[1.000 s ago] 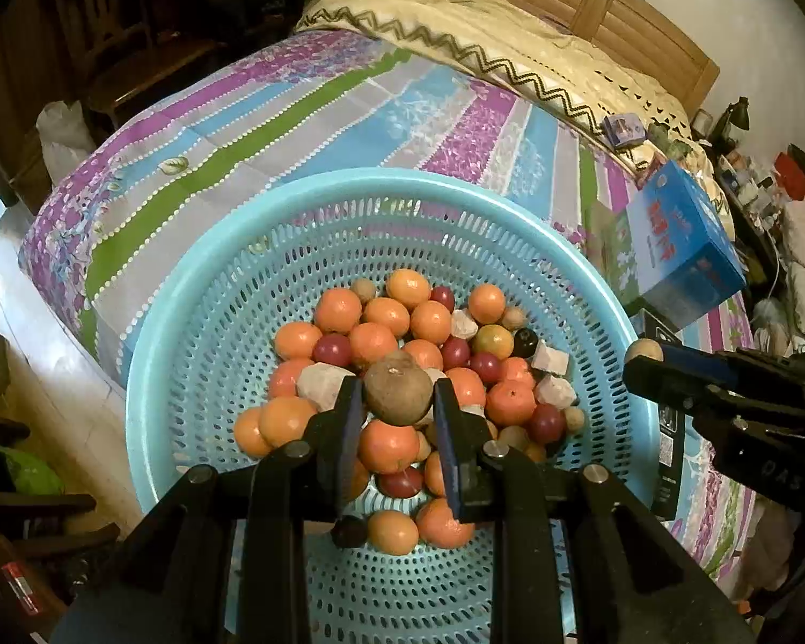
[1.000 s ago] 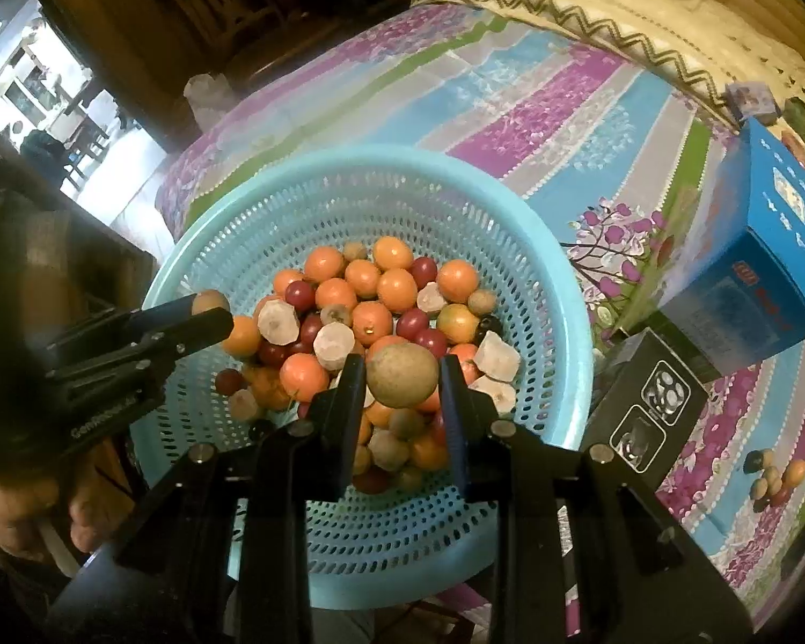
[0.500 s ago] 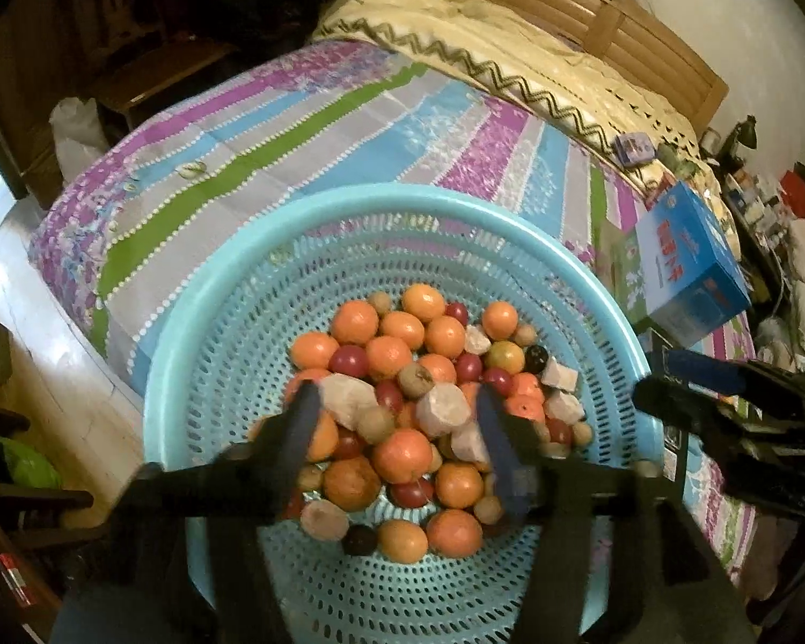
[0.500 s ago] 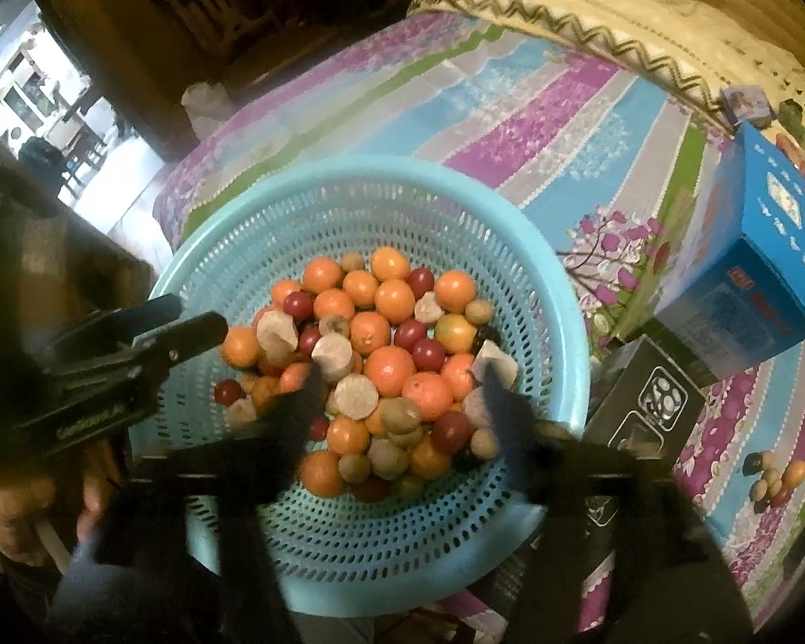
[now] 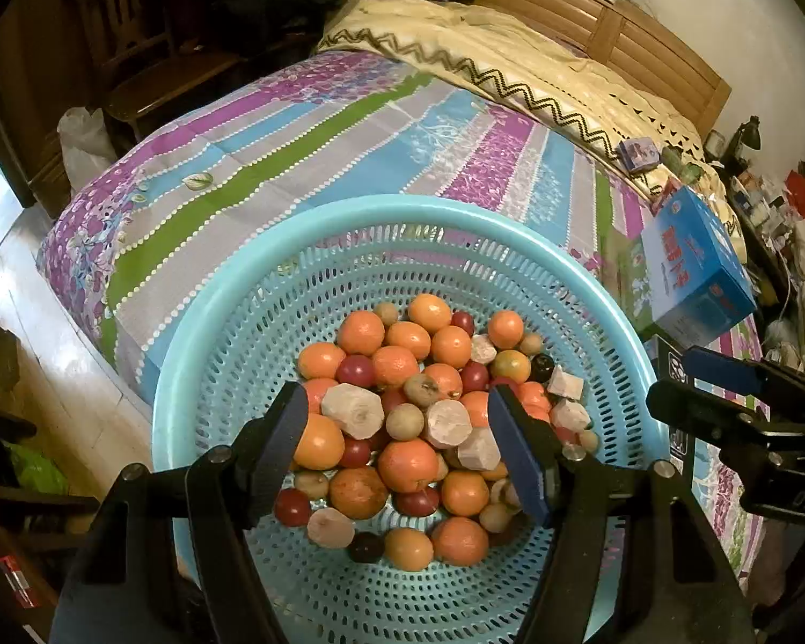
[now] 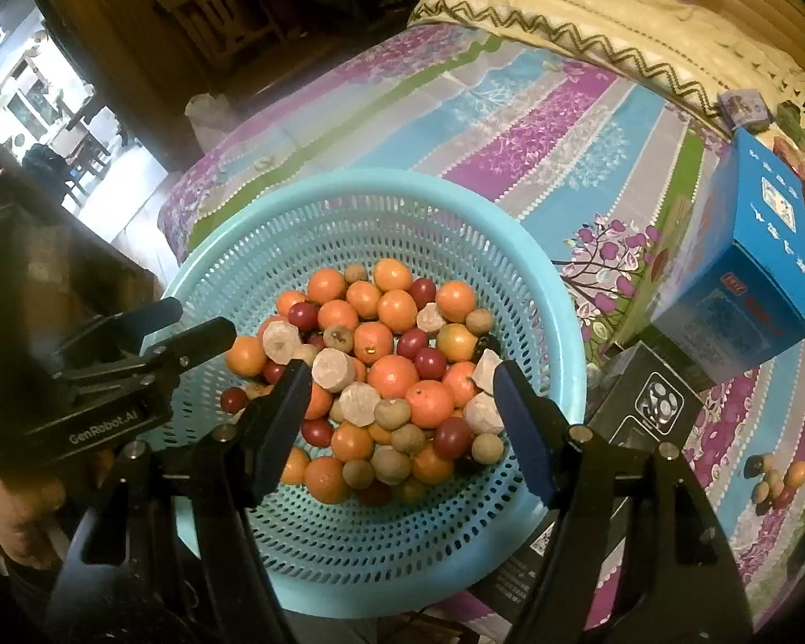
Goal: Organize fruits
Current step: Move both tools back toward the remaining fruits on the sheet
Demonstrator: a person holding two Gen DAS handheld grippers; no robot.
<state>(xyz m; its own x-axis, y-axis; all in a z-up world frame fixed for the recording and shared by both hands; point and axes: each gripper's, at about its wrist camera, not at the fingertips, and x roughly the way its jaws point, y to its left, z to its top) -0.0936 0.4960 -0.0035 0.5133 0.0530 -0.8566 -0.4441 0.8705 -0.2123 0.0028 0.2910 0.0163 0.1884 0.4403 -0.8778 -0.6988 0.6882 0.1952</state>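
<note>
My left gripper [image 5: 397, 448] and right gripper [image 6: 402, 410] hung over the basket [image 5: 231, 343] on the bed [image 5: 295, 161], jaws just sprung apart, both empty. The fruits [image 5: 408, 408] lay heaped in its bottom. I judged them light, round, smooth and prone to roll, some soft, best pinched across the middle. A few more fruits [image 6: 775, 477] sat beyond the black box [image 6: 652, 408], under the blue box [image 6: 746, 273]
</note>
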